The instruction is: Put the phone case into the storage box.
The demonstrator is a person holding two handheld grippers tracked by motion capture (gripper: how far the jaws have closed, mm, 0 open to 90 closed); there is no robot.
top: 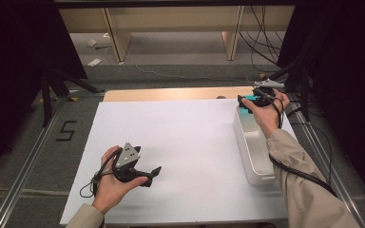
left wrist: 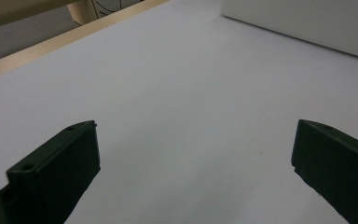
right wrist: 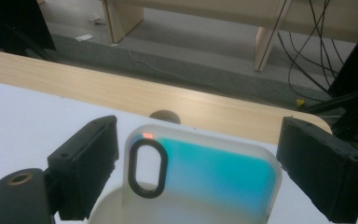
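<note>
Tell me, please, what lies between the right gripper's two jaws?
A teal phone case with a translucent rim stands between the jaws of the right gripper over the white bin; the right gripper view shows gaps on both sides, so nothing grips it.

Both hand-held grippers (top: 156, 172) (top: 245, 101) (jaws wide) apart.

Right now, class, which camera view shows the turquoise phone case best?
The right gripper view: the phone case sits close up between the open tongs, its camera cutout clear. The high view shows a small turquoise patch by the right hand; the left gripper view gives nothing on it.
</note>
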